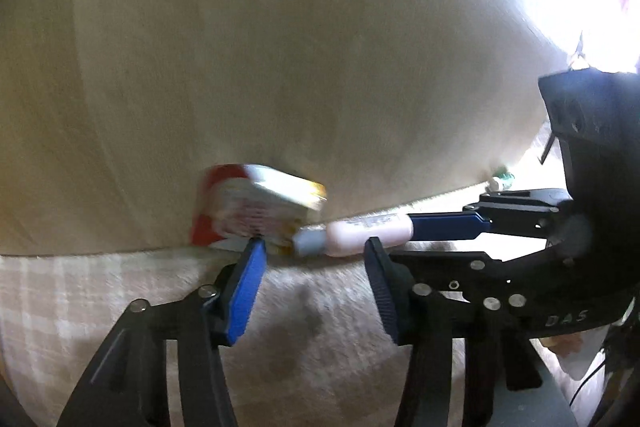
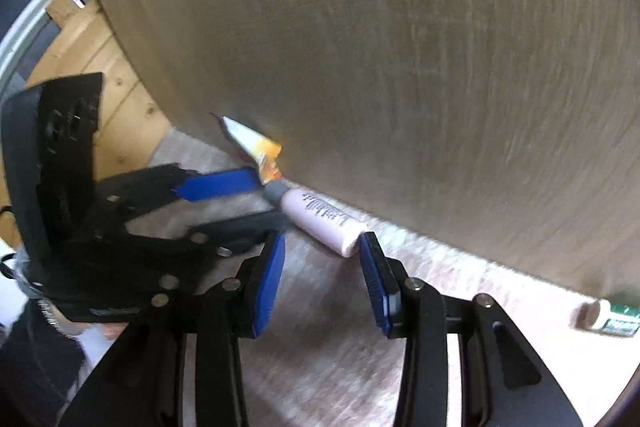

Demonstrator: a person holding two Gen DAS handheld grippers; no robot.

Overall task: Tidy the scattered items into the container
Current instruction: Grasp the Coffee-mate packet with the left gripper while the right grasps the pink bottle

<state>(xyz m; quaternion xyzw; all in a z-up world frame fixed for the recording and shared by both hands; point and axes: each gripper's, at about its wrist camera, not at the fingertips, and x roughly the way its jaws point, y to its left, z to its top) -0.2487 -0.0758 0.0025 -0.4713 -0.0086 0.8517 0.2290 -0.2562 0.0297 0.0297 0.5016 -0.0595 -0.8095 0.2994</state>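
A pale pink tube with a grey cap (image 1: 360,233) (image 2: 320,223) lies on the checked cloth against a tall beige wall. A red, white and yellow carton (image 1: 256,207) (image 2: 256,145) lies just past the cap end. My left gripper (image 1: 316,251) is open, its fingertips at the carton and tube. My right gripper (image 2: 324,247) is open, its fingertips at the tube's flat end. Each gripper shows in the other's view: the right one (image 1: 440,223), the left one (image 2: 236,199).
A small white and green bottle (image 2: 612,317) (image 1: 502,181) lies by the wall further right. The beige wall (image 2: 400,67) fills the background. A wooden floor (image 2: 104,67) shows at the left. The checked cloth (image 1: 60,291) covers the surface.
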